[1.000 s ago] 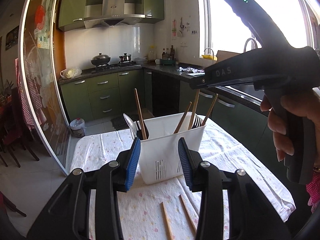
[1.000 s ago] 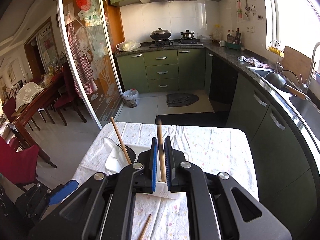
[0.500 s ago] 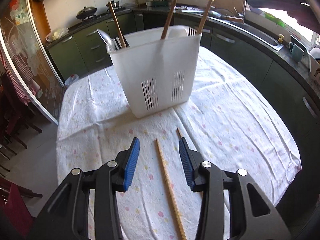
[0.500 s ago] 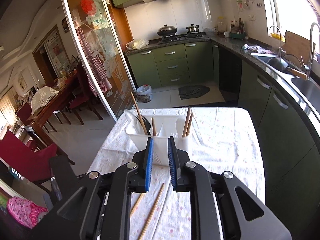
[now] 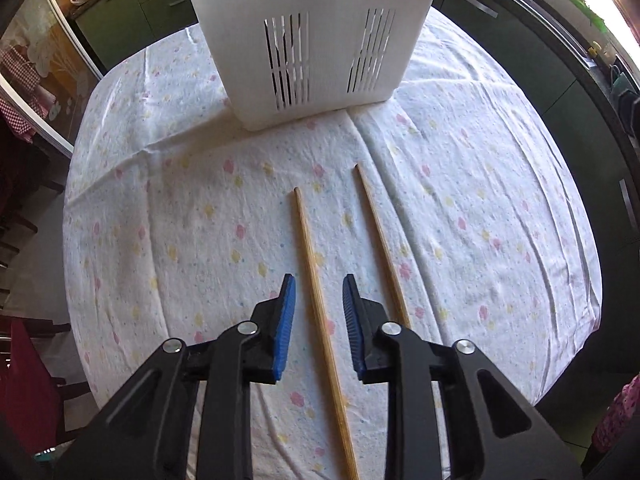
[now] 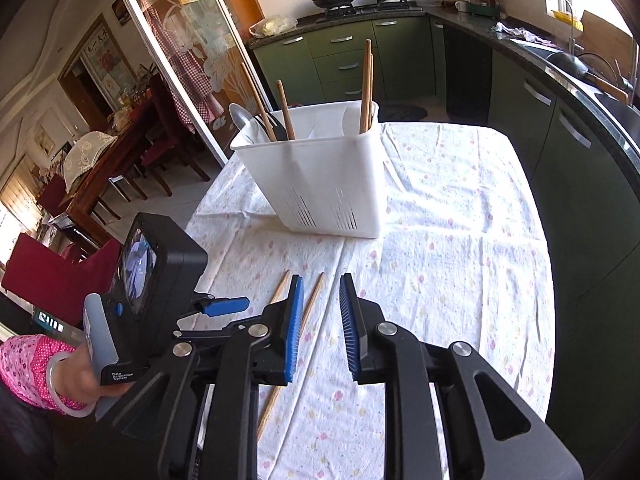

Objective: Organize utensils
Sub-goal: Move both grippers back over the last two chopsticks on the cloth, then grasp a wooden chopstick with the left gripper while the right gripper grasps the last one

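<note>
Two wooden chopsticks lie on the flowered tablecloth. My left gripper points steeply down, and the left chopstick lies between its closing jaws; the blue pads stand a little off the wood. The second chopstick lies just right of it. Behind stands the white slotted caddy. In the right wrist view the caddy holds several chopsticks and a spoon. My right gripper hovers over the cloth, its jaws opening and empty; one chopstick shows below the gap.
A hand in a pink sleeve holds the left gripper's handle. Green cabinets and a sink counter run along the right of the table. A glass sliding door and red dining chairs stand to the left.
My left gripper tipped down from facing the caddy and sank over a chopstick on the cloth, its jaws narrowing. My right gripper let go of a chopstick in the caddy and pulled back.
</note>
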`<state>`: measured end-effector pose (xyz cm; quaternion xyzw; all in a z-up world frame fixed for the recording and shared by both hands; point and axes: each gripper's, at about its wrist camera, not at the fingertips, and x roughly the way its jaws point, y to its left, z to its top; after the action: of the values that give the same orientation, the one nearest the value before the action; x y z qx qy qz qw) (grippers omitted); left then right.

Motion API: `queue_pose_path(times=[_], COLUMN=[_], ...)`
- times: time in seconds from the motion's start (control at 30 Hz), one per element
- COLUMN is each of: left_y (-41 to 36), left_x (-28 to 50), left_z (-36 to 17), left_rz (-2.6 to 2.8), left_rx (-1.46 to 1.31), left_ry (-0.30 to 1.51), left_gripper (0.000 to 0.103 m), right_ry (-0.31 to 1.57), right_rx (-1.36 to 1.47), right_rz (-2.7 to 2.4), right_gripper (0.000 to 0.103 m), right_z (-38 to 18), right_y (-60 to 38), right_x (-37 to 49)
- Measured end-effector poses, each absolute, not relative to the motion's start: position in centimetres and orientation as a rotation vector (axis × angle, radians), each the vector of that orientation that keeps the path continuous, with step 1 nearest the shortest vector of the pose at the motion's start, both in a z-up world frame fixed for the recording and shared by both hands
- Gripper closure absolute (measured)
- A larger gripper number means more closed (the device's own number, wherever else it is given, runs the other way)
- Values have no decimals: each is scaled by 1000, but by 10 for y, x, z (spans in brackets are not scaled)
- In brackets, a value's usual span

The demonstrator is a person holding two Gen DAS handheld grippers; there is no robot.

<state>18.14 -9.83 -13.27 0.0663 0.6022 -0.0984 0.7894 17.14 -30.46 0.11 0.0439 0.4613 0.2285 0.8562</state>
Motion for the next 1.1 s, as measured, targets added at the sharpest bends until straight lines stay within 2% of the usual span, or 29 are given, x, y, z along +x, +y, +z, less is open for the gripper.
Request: queue_pose_path(times=[0.03, 0.43, 0.53, 0.67, 1.1], left_y=[-99, -104, -108, -104, -68], left_x=[184, 198, 201, 197, 170], left_z=[-136, -150, -151, -150, -93], left_rz=[-207, -163, -169, -171, -183], left_rx=[136, 140, 149, 119, 73], left_ry=[1310, 1347, 1344, 1326, 1096], left_gripper=[89, 90, 96, 97, 97], right_ry=[972, 1050, 1096, 1201, 1457], right_rx=[88, 21, 2, -10, -86], right_rz=[481, 506, 504, 510, 469], right_gripper=[83, 83, 83, 82, 82], right_z=[1, -16, -24, -46, -115], right_y=[-303, -276, -266, -254, -205], right_x=[172, 176, 179, 187, 223])
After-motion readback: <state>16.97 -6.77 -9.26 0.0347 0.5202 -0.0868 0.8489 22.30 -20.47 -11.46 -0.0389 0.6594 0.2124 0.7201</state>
